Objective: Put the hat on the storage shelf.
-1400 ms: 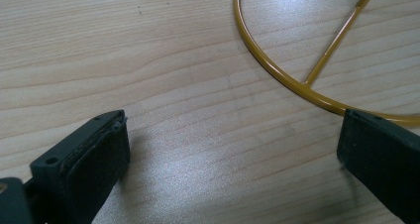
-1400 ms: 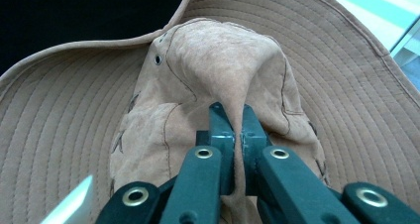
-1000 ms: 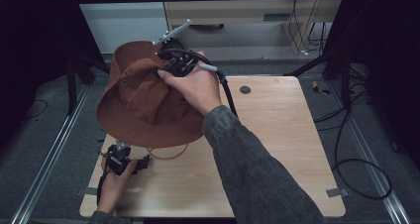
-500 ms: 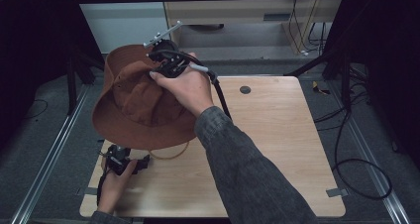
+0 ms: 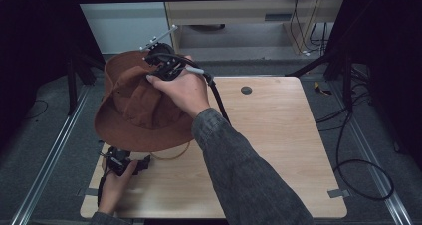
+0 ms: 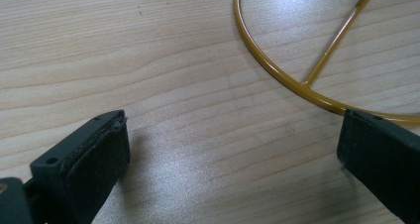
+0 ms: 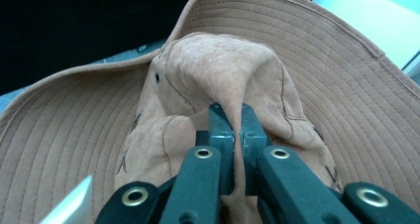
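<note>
Item 1, nearest: left tongs [image 5: 130, 164], low at near-left corner of wooden bench [image 5: 278, 150]. Jaws wide apart, nothing between, resting at bench level. Yellow wire ring [image 6: 277, 73] w/ a straight spoke lies flat just ahead, close by one jaw tip; contact can't be told.

Item 2, farther: right tongs [image 7: 233, 122], jaws pinched nearly together on a fold of crown cloth.

Item 3: brown suede-look brimmed hat [image 5: 137, 110], held up above bench's far-left part, brim hanging past the edge.
Handling, est.: light, soft, floppy; crown crumples under the pinch, stitched brim somewhat stiffer. Not fragile, napped surface prob. not slippery.
Best hold, est.: crown fold as now, or brim edge for steadier carry.
</note>
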Available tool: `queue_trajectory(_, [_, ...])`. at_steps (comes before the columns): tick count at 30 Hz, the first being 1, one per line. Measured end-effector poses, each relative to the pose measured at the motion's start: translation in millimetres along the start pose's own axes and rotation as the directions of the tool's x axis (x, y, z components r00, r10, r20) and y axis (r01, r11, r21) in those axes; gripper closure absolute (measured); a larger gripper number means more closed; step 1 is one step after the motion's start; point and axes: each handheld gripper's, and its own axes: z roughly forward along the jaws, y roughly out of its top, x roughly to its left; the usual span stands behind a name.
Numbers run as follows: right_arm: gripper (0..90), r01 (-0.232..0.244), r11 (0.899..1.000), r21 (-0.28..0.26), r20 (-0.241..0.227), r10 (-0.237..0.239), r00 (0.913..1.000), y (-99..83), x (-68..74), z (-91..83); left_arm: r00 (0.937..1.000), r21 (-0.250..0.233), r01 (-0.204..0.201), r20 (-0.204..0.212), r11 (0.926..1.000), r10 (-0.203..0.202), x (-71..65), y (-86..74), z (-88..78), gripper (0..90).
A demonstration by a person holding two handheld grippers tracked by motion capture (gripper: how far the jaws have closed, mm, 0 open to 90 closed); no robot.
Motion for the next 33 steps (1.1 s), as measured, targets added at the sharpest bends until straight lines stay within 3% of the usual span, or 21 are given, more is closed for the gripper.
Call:
queue_trajectory(13, [88.0,-0.007,0.999,0.039,-0.014,0.007,0.9999,-9.7,-2.9,16.3,1.0000,0.001,0.002,0.000,1.0000,-0.002,-0.4,0.0,-0.2,0.0])
queue_trajectory(33, [80.1,-0.032,0.999,0.036,-0.019,0.033,0.9993,-16.4,-8.7,20.3,1.0000,-0.001,0.002,-0.004,1.0000,-0.002,-1.0,-0.2,0.0,0.0])
